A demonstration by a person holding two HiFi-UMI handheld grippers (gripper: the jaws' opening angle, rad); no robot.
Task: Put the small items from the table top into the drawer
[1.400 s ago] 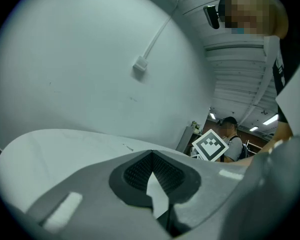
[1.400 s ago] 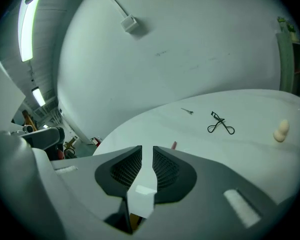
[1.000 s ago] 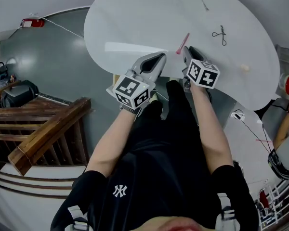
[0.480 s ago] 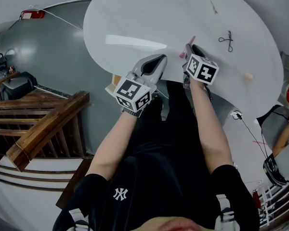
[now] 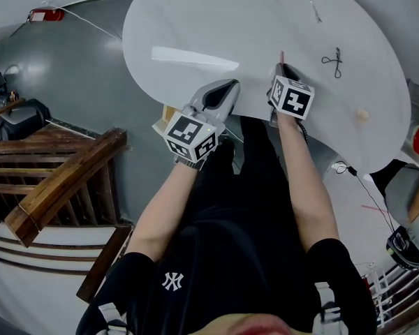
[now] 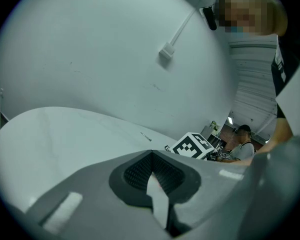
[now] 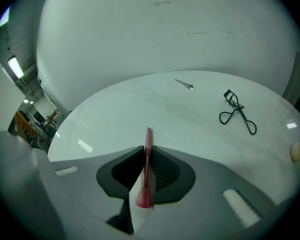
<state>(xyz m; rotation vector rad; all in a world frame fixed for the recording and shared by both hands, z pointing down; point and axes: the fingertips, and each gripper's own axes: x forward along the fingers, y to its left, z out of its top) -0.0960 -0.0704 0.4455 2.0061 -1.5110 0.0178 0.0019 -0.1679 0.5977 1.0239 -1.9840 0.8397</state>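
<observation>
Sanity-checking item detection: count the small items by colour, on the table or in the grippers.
pink stick: 1, clamped in right gripper
black eyelash curler: 1
silver clip: 1
beige lump: 1
Total: 4

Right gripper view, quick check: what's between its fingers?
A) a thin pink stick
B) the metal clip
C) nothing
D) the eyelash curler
A: the right gripper has just been closing, and its fingers now pinch the thin pink stick. The eyelash curler and metal clip lie apart on the table.
</observation>
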